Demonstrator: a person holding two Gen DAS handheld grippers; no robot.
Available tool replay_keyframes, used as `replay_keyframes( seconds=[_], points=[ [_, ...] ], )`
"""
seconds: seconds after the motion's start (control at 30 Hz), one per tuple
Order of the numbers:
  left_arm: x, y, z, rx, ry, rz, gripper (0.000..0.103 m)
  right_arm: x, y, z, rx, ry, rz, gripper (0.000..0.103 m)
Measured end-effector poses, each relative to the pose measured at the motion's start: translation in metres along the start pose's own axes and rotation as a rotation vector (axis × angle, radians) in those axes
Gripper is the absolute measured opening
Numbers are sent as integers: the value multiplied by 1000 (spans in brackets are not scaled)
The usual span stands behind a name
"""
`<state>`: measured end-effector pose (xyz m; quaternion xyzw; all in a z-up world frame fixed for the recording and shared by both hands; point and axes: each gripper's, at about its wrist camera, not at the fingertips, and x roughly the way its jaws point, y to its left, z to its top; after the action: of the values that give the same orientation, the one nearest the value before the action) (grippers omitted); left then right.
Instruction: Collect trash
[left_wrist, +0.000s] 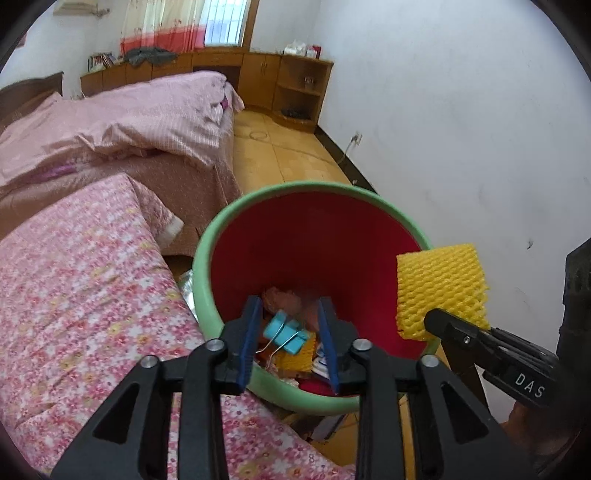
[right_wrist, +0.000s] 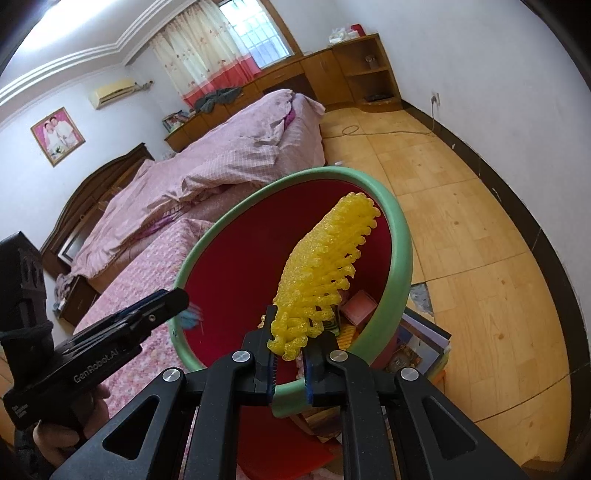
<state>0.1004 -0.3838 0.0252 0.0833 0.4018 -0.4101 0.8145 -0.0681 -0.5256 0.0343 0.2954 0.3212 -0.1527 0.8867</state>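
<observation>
A bin with a green rim (left_wrist: 207, 258) (right_wrist: 402, 258) and a red inside stands beside the bed, with trash at its bottom. My left gripper (left_wrist: 290, 301) (right_wrist: 177, 299) hangs open over the bin's near edge. A light blue binder clip (left_wrist: 284, 332) shows loose between and below the blue pads, which do not touch it; in the right wrist view it is a blue blur (right_wrist: 192, 314) under the left fingertips. My right gripper (right_wrist: 295, 332) (left_wrist: 436, 319) is shut on a yellow foam net sleeve (right_wrist: 321, 273) (left_wrist: 439, 288), held upright over the bin's right rim.
A pink floral quilt (left_wrist: 74, 295) lies close on the left, with a bed under pink covers (left_wrist: 129, 122) behind it. Books or magazines (right_wrist: 417, 347) lie on the wooden floor (right_wrist: 461, 221) by the bin. A white wall (left_wrist: 461, 129) runs along the right.
</observation>
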Motion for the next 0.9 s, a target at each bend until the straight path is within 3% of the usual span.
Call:
replay_keyframes(
  seconds=[0.2,0.27,0.3,0.67,0.83,0.9],
  points=[
    [-2,7,-3,-42,2,22,43,5,5,0,-21,15,0,15],
    [-6,11,-3,-58,-2,31,43,5,6,-1,-30,19,2,33],
    [-8,12,-4,-68,-3,34,43,5,8,-1,-33,20,1,35],
    [-58,33,-22,-131,-28,96,44,-19,28,-4,-68,-6,51,42],
    [-89,45,-35,-171,-56,138,44,-34,45,-11,-103,-25,80,57],
    [-103,51,-40,-185,-71,165,46,-40,54,-14,-119,-28,92,57]
  ],
)
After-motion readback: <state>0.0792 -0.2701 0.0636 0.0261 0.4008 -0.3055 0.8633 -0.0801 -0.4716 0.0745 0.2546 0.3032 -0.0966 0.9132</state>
